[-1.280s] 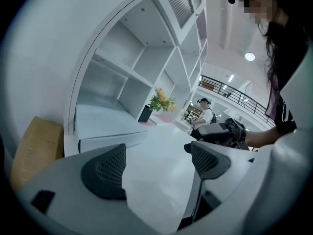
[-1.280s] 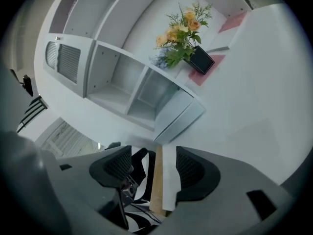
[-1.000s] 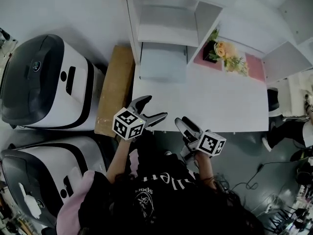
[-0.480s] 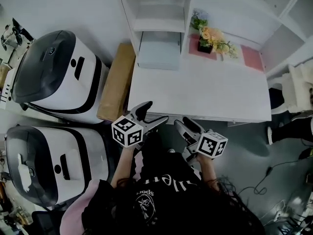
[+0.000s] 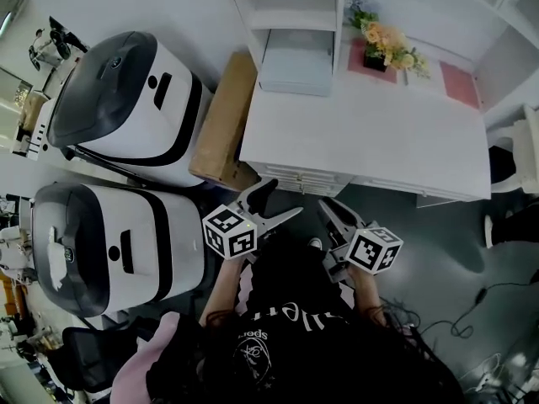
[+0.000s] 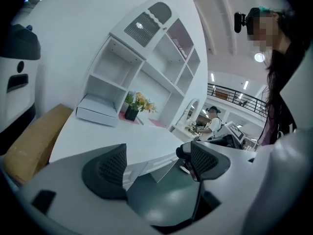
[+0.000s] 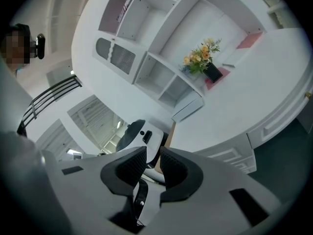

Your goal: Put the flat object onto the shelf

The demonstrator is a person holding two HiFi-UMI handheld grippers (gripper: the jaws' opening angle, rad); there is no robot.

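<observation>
Not started, I'd say: the flat white box (image 5: 293,61) sits well ahead of my tongs, beneath the white shelf unit (image 5: 296,17). My left tongs (image 5: 278,200) gape empty; my right tongs (image 5: 330,210) are closing on nothing.

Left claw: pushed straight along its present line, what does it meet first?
Probably the drawer front of the white desk, close ahead of the open left claw. Nothing shows in between, though depth is unclear.

Left tongs (image 5: 282,199) gape, right tongs (image 5: 330,210) closing empty, before table (image 5: 362,141).
</observation>
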